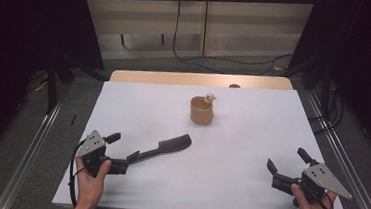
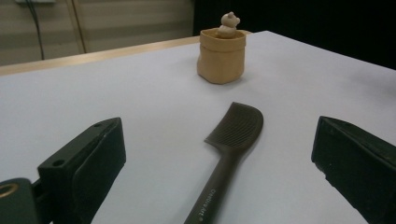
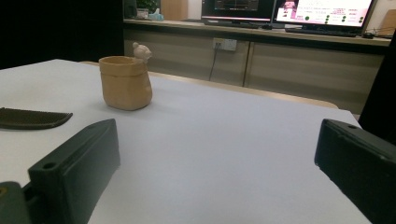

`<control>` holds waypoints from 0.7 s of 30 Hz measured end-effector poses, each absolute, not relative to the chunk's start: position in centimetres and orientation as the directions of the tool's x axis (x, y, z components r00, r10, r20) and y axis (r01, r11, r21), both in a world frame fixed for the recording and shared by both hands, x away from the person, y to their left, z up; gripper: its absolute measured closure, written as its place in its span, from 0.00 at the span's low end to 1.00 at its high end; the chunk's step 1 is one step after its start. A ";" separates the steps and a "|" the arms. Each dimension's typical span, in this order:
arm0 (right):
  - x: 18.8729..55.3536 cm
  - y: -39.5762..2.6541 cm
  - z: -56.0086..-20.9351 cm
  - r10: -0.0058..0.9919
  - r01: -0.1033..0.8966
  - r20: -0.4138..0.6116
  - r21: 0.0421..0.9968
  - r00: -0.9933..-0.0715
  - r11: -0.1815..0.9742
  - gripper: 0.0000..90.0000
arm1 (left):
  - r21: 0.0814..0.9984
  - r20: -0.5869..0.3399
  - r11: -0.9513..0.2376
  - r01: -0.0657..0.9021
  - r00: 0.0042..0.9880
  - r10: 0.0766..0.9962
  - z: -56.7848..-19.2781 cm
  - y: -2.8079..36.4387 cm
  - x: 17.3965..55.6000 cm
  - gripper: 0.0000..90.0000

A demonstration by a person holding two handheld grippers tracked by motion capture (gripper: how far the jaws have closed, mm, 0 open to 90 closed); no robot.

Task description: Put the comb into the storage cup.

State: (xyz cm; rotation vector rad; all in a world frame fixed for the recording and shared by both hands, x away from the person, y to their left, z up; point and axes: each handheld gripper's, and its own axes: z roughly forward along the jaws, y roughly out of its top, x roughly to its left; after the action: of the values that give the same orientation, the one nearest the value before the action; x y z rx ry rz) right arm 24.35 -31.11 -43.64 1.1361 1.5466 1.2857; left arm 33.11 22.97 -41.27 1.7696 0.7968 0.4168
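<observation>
High view shows the left gripper (image 1: 123,153) with jaws spread wide around the handle end of a dark comb (image 1: 162,148), apparently not pinching it (contact is hard to judge). That comb lies flat on the white table (image 1: 251,140), toothed head toward a tan cup (image 1: 201,111). Near the table's front corner, the right gripper (image 1: 287,160) gapes open, holding nothing.

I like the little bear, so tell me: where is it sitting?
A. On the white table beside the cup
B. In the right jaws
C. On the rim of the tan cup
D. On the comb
C: the bear perches on the rim of the cup, beyond the comb.
</observation>
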 end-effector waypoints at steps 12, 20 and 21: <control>24.5 -31.0 -43.7 0.958 0.137 -0.045 0.987 -0.284 0.087 0.00 | 0.925 -0.100 -0.218 0.313 0.751 0.653 -40.6 22.5 35.0 0.04; 24.5 -31.0 -43.6 0.955 0.142 -0.025 0.987 -0.297 0.070 0.00 | 0.914 -0.082 -0.269 0.304 0.787 0.612 -40.8 22.1 35.7 0.07; 24.5 -31.0 -43.7 0.955 0.142 -0.026 0.987 -0.296 0.072 0.00 | 0.909 -0.083 -0.279 0.309 0.791 0.606 -40.8 22.0 35.7 0.06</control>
State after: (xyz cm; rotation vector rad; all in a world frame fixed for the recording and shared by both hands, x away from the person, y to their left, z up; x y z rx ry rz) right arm 24.54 -31.00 -43.65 1.1272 1.5671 1.3113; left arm 35.70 21.96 -40.83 1.8827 0.6950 0.3372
